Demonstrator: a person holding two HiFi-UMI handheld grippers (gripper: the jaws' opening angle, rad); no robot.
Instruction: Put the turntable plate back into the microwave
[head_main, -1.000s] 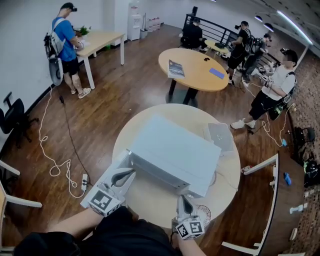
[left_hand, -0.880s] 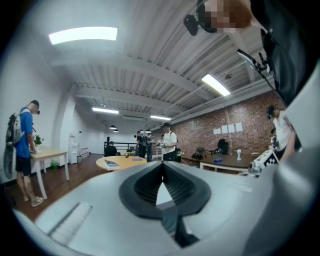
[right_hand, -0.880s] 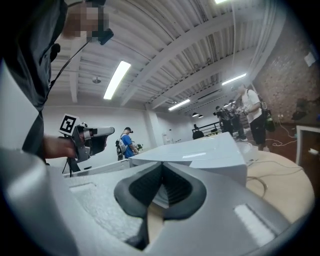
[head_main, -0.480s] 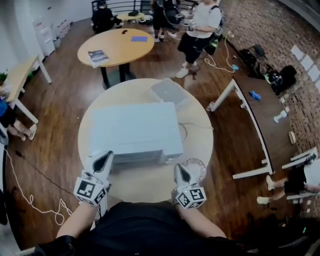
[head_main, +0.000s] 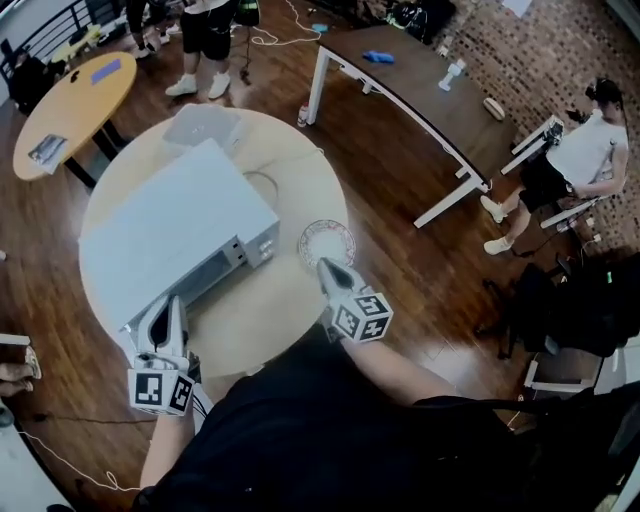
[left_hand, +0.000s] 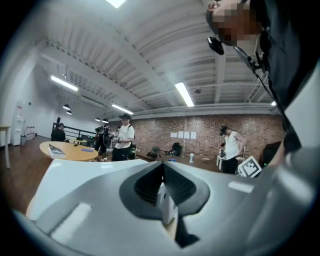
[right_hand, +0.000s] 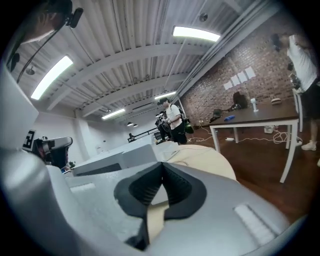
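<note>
The white microwave (head_main: 170, 235) stands on a round beige table (head_main: 260, 310), its dark door front turned toward me. The glass turntable plate (head_main: 326, 243) lies flat on the table to the right of the microwave. My right gripper (head_main: 325, 266) is shut and holds nothing, with its tips just at the plate's near rim. Over the table's near left edge, my left gripper (head_main: 166, 308) is shut and holds nothing, close to the microwave's front corner. The right gripper view shows shut jaws (right_hand: 162, 165) pointing past the microwave (right_hand: 117, 159). In the left gripper view the jaws (left_hand: 162, 166) meet at the tips.
A pale flat box (head_main: 205, 125) and a thin cable (head_main: 262, 185) lie on the table's far side. A long dark table (head_main: 420, 80) stands to the right and an orange round table (head_main: 70, 90) at the far left. Several people stand around; one sits at the right (head_main: 585, 150).
The head view has swung, so the microwave now sits to the left with its front showing. Both grippers shifted; the right one has come up to the plate's near rim. Both stay shut.
</note>
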